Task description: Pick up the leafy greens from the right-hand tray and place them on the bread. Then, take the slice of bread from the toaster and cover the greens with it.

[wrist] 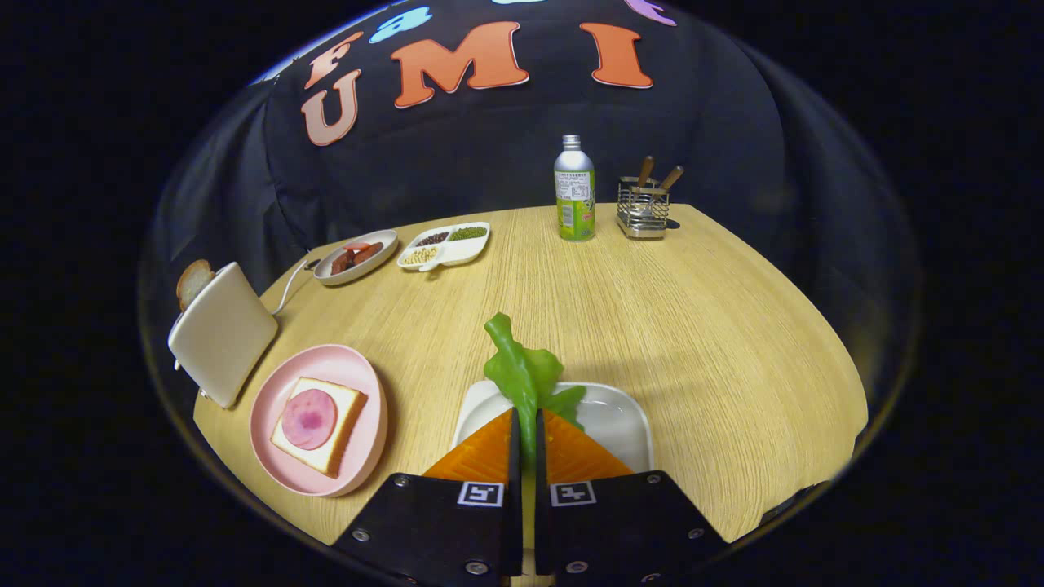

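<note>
- Gripper [527, 428] fingers are pressed together on the leafy greens [522, 371], held above the white tray [620, 420].
- Left of them, a pink plate [326, 363] carries bread [347, 424] topped with ham [309, 418].
- Beyond the plate, a toaster [222, 333] holds another slice [193, 282].

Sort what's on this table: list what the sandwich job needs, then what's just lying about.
Needed: leafy greens pinched in the gripper; white tray below them; bread with ham on the pink plate; toaster with its bread slice.

Lying about: bottle; utensil rack; divided dish; oval dish.
</note>
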### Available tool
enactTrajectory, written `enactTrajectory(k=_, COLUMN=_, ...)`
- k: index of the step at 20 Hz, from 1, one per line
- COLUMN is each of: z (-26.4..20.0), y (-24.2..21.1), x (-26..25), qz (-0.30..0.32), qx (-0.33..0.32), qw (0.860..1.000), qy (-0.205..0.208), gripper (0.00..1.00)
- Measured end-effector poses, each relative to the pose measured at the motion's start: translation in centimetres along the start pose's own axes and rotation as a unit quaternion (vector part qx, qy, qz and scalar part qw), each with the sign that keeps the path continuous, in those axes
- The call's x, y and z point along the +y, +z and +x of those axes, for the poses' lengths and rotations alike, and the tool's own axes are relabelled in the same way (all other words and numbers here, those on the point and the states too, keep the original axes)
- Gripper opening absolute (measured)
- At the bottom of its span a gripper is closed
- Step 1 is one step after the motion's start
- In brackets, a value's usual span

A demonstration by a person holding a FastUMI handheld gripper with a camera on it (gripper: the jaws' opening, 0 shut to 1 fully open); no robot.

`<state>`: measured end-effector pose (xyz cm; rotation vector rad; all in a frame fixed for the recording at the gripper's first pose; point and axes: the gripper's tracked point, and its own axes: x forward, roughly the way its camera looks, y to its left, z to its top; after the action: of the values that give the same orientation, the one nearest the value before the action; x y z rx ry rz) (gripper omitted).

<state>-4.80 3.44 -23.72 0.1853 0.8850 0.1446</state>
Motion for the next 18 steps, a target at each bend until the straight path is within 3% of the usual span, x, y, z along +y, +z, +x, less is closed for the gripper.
enactTrajectory(k=11, z=-1.3, y=3.5, x=8.1, qz=-0.026, qx=-0.057, qw=0.994, qy=0.092, gripper=0.06)
enactTrajectory(k=18, z=0.1, y=2.7, x=12.4, qz=-0.061, qx=-0.053, qw=0.99, qy=0.116, gripper=0.07)
